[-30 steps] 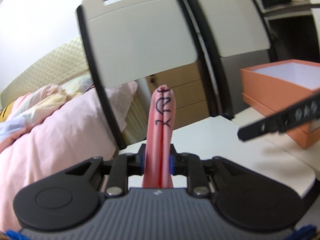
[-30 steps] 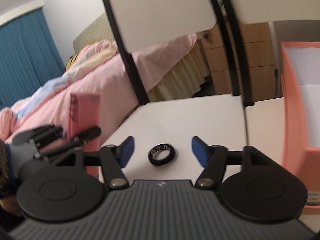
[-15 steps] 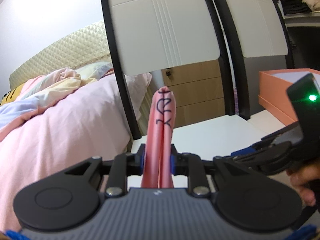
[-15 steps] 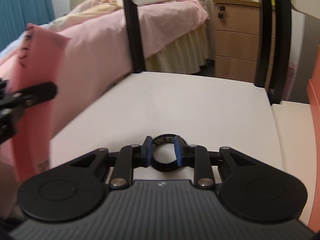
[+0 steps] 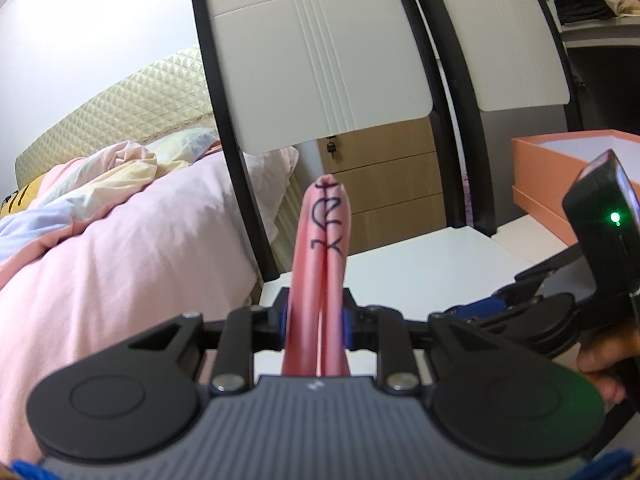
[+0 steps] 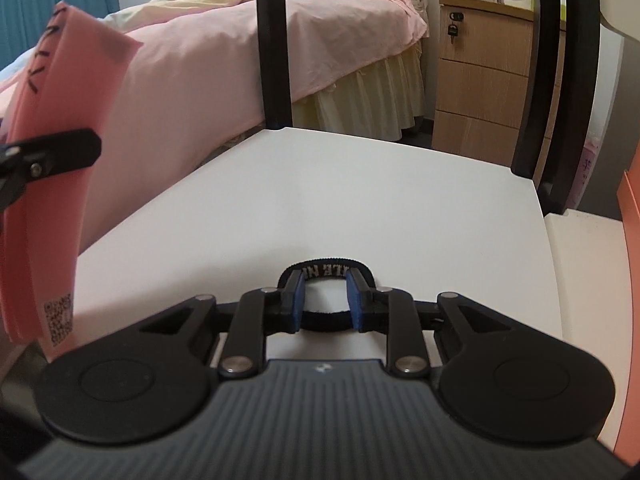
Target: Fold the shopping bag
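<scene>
— Where's the bag now?

— Folded into a thick pink bundle, the shopping bag (image 5: pixel 322 264) stands upright, pinched between the pads of the left gripper (image 5: pixel 318 318), held above the white chair seat (image 6: pixel 360 200), toward its nine o'clock edge.

— And the other hand?

— The right gripper (image 6: pixel 327 300) sits low at the seat's six o'clock, pads pressed on the sides of a black elastic band (image 6: pixel 328 270), squeezing the loop narrow.

— What could go wrong?

— I'd say the band. It's gripped from outside, so it may spring out sideways when lifted, or stay too flat to slip over the bundle. And the bag's layers look springy; if the left grip eases while the band is worked on, the fold could fan open.
</scene>
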A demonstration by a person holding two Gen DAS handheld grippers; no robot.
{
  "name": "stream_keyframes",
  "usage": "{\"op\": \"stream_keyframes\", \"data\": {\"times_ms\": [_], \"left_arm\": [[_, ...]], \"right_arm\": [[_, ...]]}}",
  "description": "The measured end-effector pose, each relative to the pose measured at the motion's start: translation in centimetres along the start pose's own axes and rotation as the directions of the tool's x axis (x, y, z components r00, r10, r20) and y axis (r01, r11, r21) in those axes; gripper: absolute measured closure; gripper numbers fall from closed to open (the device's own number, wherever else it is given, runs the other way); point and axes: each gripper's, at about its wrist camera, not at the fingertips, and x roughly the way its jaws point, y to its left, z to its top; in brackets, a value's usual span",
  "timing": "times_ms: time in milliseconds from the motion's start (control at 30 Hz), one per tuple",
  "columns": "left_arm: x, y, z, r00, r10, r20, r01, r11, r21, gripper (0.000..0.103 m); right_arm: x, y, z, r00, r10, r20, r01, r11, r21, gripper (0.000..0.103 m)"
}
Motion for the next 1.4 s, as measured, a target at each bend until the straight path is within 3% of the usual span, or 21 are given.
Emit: {"op": "stream_keyframes", "data": {"times_ms": [267,333,367,400,500,633,867,1033,1133,1300,1400], "left_arm": [[0.3,-0.3,-0.4,1.000,0.000,-0.008,0.001,0.999,0.032,0.074],[0.4,-0.4,-0.5,1.000,0.002,-0.007,-0.002,0.999,0.046,0.074],[0.4,-0.5,-0.6,1.000,0.004,-0.005,-0.004,0.999,0.053,0.074],[0.4,-0.6,-0.6,1.000,0.005,-0.004,-0.005,0.998,0.062,0.074],[0.4,-0.8,-0.8,1.000,0.007,-0.004,-0.007,0.997,0.078,0.074],[0.4,-0.8,-0.9,1.000,0.007,-0.007,-0.007,0.997,0.079,0.073],[0.2,-1.3,-1.0,1.000,-0.013,-0.007,0.014,0.994,0.111,0.074],[-0.2,-2.3,-1.4,1.000,-0.018,0.017,0.014,0.983,0.182,0.082],[-0.6,-3.3,-1.7,0.999,0.000,0.049,-0.013,0.967,0.253,0.088],[-1.1,-5.0,-2.4,0.995,0.003,0.103,-0.040,0.932,0.360,0.088],[-0.9,-5.5,-2.7,0.995,0.004,0.102,-0.043,0.922,0.386,0.088]], "right_arm": [[-1.0,-0.3,-0.2,1.000,0.001,0.027,-0.001,1.000,0.007,0.074],[-1.7,-0.6,-0.2,0.999,0.002,0.052,-0.003,1.000,0.015,0.060],[-2.1,-0.9,-0.1,0.997,0.007,0.072,-0.009,1.000,0.026,0.044],[-2.7,-1.2,0.0,0.995,0.016,0.098,-0.021,0.999,0.042,0.039],[-4.2,-2.2,0.5,0.988,0.051,0.145,-0.066,0.993,0.096,0.041],[-4.7,-3.1,0.3,0.985,0.020,0.170,-0.041,0.992,0.123,0.041],[-2.0,-2.8,-0.6,0.991,-0.092,0.101,0.087,0.995,0.048,0.041],[-1.1,-3.0,-0.6,0.990,-0.110,0.086,0.106,0.993,0.051,0.041],[-1.0,-3.1,-0.6,0.994,-0.084,0.068,0.080,0.995,0.057,0.043],[-0.9,-2.6,-0.6,0.998,-0.061,0.010,0.060,0.998,0.033,0.078],[-1.4,-2.8,-0.6,0.999,-0.048,0.006,0.047,0.997,0.057,0.083]]}}
